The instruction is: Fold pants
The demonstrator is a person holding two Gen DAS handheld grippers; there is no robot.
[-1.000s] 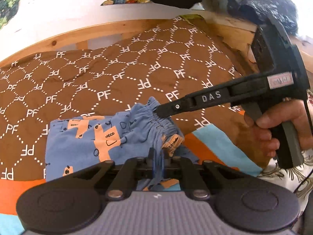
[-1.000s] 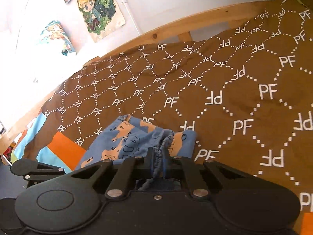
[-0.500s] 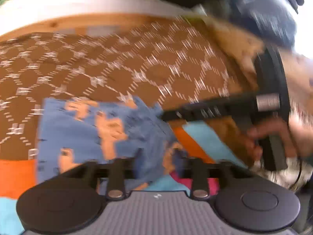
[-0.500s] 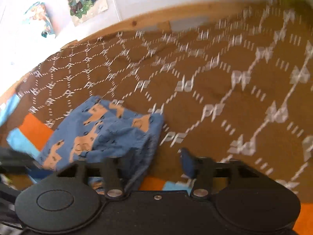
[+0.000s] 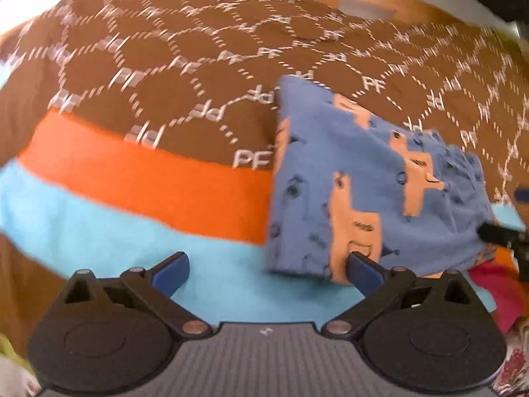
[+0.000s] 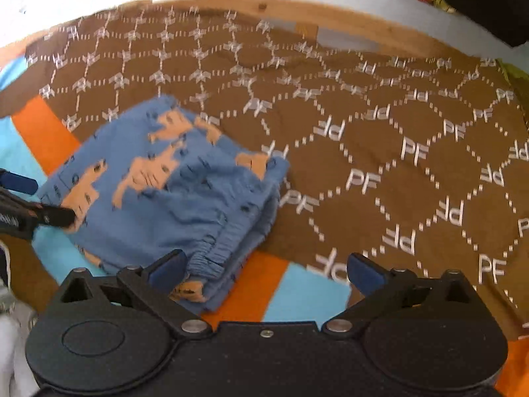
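pants (image 6: 172, 192): blue, tan llama-like print, folded in a small stack on the bed, elastic waistband toward right camera, lying across brown area and stripes
left tongs (image 5: 266, 273): jaws opening, spread wide, nothing between pads; right pad just at pants' near edge
right tongs (image 6: 264, 273): jaws opening, spread wide, not gripping; left pad beside waistband
blanket (image 6: 380, 152): brown, white dotted hexagons, repeated "PF" lettering, orange and light blue stripes at near edge
bed frame (image 6: 347, 20): light wood rail behind blanket
blur: both views smeared
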